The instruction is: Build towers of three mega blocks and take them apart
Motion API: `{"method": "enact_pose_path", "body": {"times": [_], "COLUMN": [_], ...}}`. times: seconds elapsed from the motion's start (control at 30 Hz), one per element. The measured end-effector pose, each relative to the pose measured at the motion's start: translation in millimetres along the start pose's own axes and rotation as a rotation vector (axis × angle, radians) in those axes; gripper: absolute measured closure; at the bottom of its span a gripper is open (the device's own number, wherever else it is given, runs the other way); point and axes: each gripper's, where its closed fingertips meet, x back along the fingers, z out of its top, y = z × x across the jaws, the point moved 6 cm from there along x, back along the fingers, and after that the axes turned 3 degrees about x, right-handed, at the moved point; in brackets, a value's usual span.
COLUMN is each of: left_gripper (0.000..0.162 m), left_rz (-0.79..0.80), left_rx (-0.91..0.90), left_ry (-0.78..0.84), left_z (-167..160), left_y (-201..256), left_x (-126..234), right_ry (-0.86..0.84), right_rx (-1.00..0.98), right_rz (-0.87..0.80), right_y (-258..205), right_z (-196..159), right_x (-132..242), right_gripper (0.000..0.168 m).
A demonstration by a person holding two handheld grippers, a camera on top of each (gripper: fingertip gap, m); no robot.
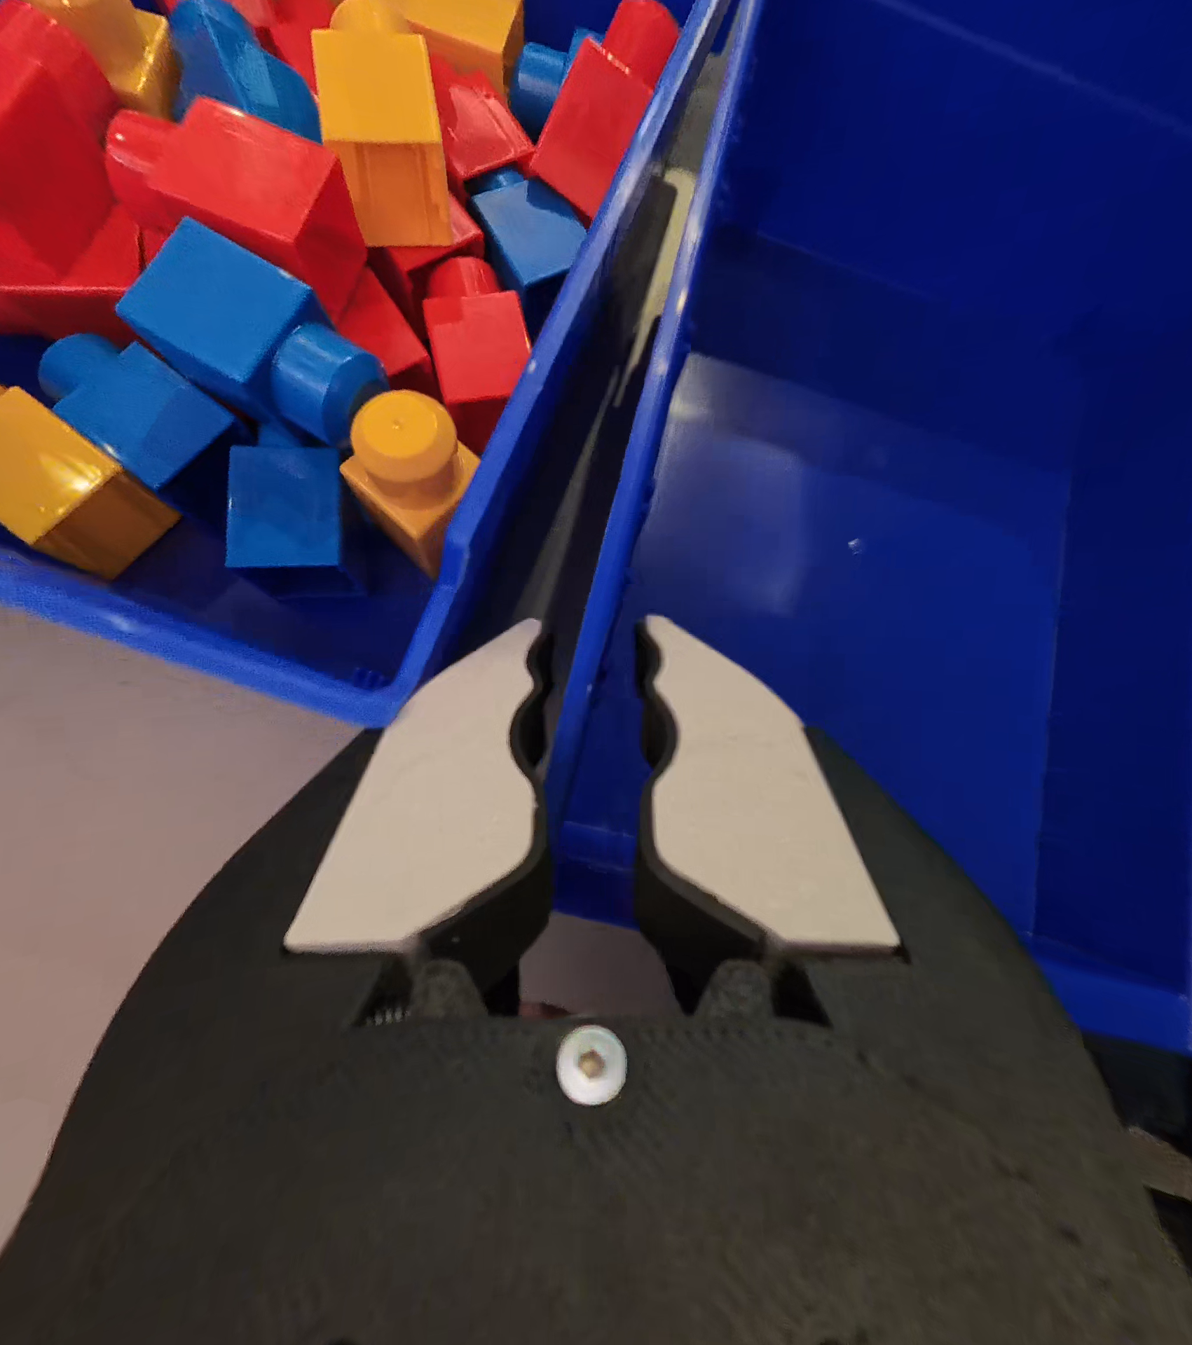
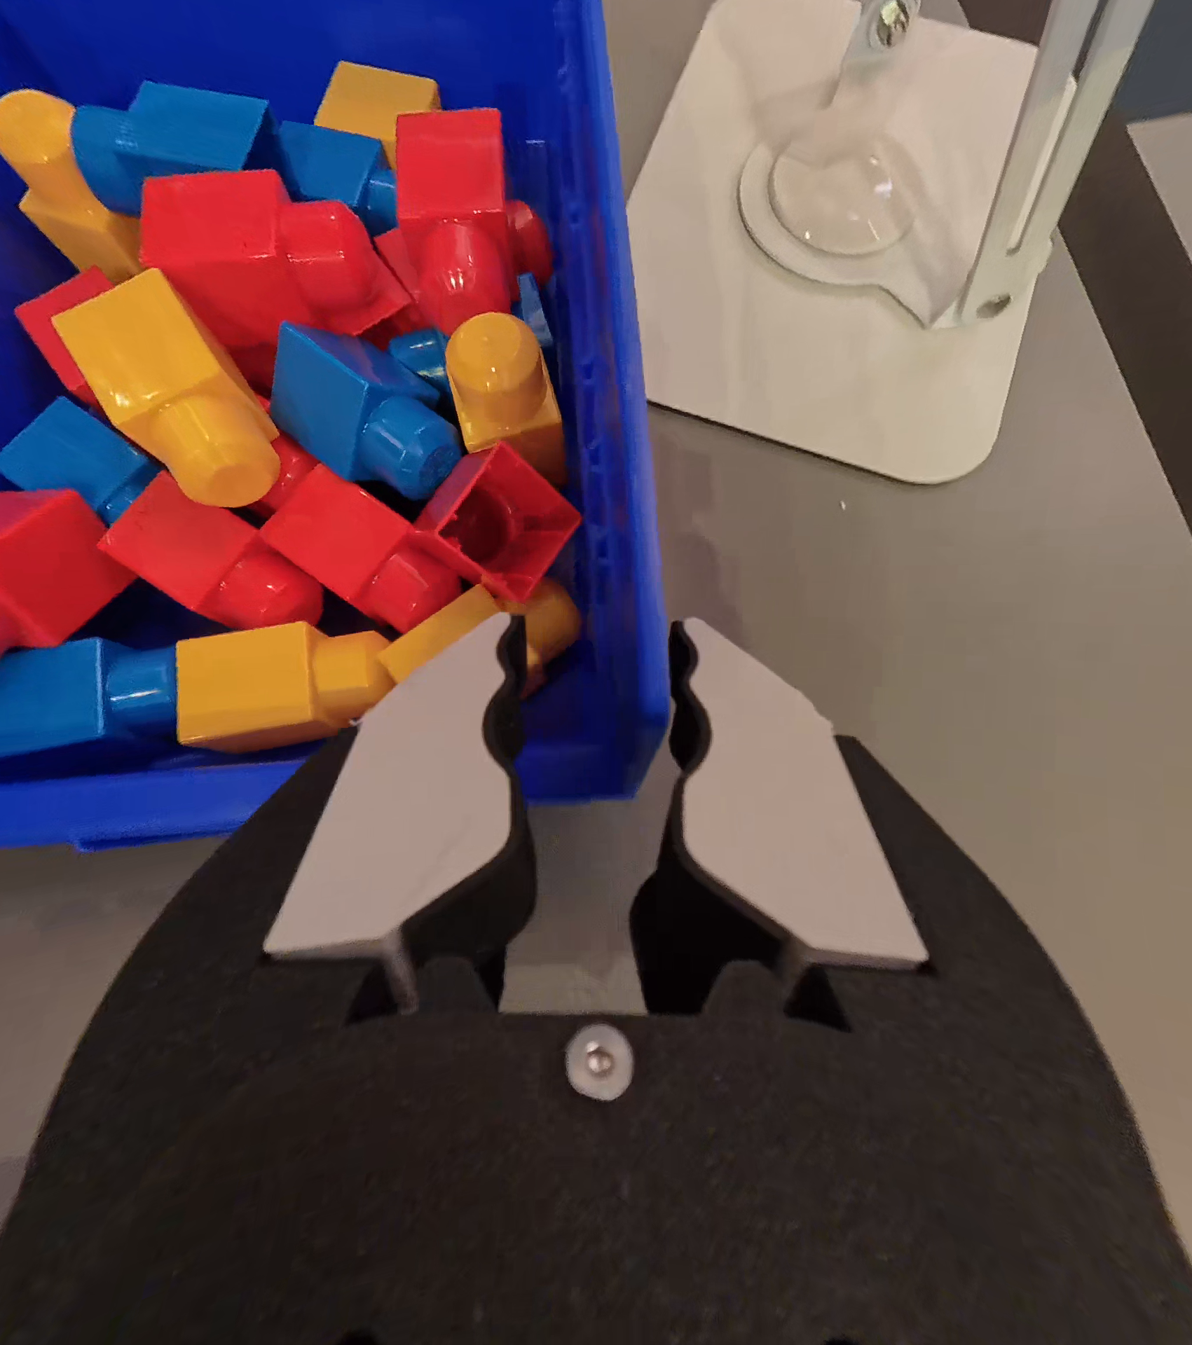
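Left of the right gripper (image 2: 593, 633), binned blocks (image 2: 272, 407).

grey tabletop (image 2: 869, 655), white stand base (image 2: 833, 349) — glossy, metal upright (image 2: 1059, 131)

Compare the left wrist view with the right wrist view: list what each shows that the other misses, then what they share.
Only the left wrist view shows a second blue bin with nothing visible inside, standing close beside the filled one, and the left gripper, open, straddling that bin's wall.

Only the right wrist view shows a white stand base holding a clear dome-shaped piece, and the right gripper, open, holding nothing.

Both show a blue bin filled with red, blue and yellow mega blocks on a grey table.
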Motion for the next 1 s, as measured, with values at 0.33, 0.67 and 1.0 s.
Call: {"method": "enact_pose_path", "body": {"times": [0.33,0.67,1.0], "left_gripper": [0.116,0.098,0.11], "left_rz": [0.161,0.235,0.2], "left_rx": [0.196,0.353,0.456], "left_ry": [0.209,0.139,-0.002], "left_z": [11,58,54], "left_y": [-31,-98,-117], "left_x": [82,48,17], "right_ry": [0.046,-0.038,-0.109], "right_rx": [-0.263,-0.437,-0.511], "right_rz": [-0.23,-0.145,-0.062], "right_y": [-81,-223,-259], "right_z": [7,26,27], "right_x": [95,78,41], "right_gripper": [0.123,0.12,0.123]}}
